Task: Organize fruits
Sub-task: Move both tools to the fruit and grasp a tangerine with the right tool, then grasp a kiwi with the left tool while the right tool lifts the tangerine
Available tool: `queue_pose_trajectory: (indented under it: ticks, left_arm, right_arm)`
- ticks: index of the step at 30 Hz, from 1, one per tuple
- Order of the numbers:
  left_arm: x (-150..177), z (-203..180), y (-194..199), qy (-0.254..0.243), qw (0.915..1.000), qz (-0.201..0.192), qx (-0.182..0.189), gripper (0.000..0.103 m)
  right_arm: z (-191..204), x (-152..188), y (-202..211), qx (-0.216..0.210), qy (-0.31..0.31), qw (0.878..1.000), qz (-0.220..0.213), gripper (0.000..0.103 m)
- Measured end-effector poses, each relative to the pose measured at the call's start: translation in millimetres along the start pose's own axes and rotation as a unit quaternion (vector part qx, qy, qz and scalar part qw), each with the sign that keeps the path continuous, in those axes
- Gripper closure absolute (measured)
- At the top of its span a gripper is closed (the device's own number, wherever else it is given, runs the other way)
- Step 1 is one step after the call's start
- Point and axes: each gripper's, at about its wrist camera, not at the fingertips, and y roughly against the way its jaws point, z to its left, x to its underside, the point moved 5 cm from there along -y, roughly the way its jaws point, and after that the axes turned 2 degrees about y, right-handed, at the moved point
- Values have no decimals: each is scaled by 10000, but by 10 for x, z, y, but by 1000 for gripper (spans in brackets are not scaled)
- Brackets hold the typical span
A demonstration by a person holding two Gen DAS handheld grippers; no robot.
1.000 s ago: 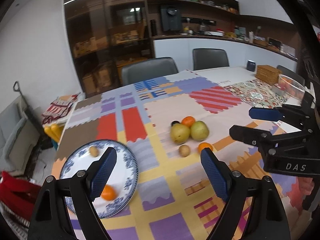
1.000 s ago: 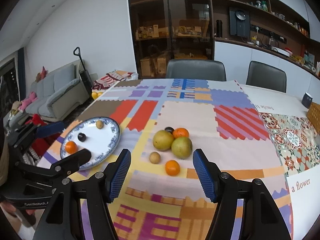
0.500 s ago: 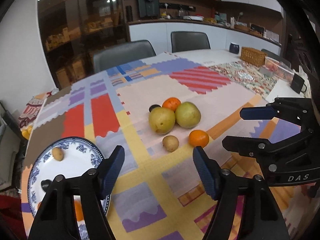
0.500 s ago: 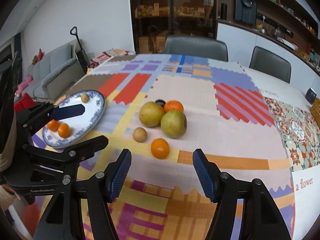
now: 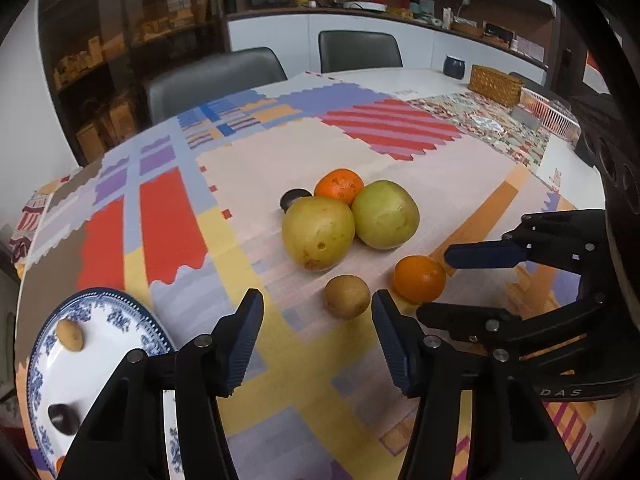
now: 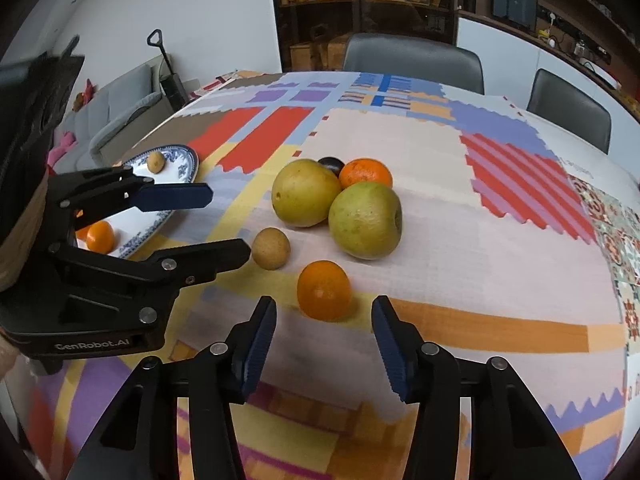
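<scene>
We take the pair of big yellow-green round fruits [image 5: 318, 232] at the middle of the patchwork tablecloth [image 5: 280, 364] as our landmark. Two loose pieces lie just on our side of that pair: a small tan round fruit [image 5: 346, 296] in front of the nearer big fruit, and a smooth orange mandarin [image 6: 324, 290] beside it, towards the right-hand big fruit. They sit close to each other but apart.

Our left gripper [image 5: 318, 336] points down at the small tan fruit, which lies just ahead of its fingertips and slightly off towards its right finger; the jaws are closing, with nothing between them yet and nothing held. Our right gripper [image 6: 323, 330] lines up on the mandarin, which sits dead ahead, centred just past the tips; these jaws are also closing and are likewise empty. Both fruits are round, so no long axis matters; each gap looks only a little wider than its fruit.

So each hand is nearer its own fruit, and we judge the coming move a short push forward and down by each. The two grippers crowd each other here, fingers nearly overlapping.

The blue-patterned white plate [image 5: 120, 304], far to the left of the landmark pair, already holds several small fruits.
</scene>
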Motion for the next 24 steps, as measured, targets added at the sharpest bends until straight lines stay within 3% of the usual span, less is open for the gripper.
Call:
queue_pose_trajectory:
  ticks: [7, 12, 19, 22, 24]
  left_arm:
    - [4, -22, -126, -47, 9999, 149, 26, 49]
    - [-8, -84, -171, -75, 9998, 184, 60, 49]
    - [-40, -188, -290, -57, 9996, 273, 0, 62]
    - [-44, -180, -325, 40, 9994, 332, -78, 74]
    - [-36, -175, -321, 125, 9992, 378, -41, 75]
  right_arm:
    - [-75, -7, -136, -115, -53, 9999, -44, 60]
    - [-146, -10, -143, -132, -92, 9999, -59, 71]
    - [-357, 71, -10, 95, -543, 9984, -142, 71]
    - [-376, 81, 44, 161, -613, 9978, -199, 71]
    - [-384, 78, 60, 151, -664, 9974, -217, 71]
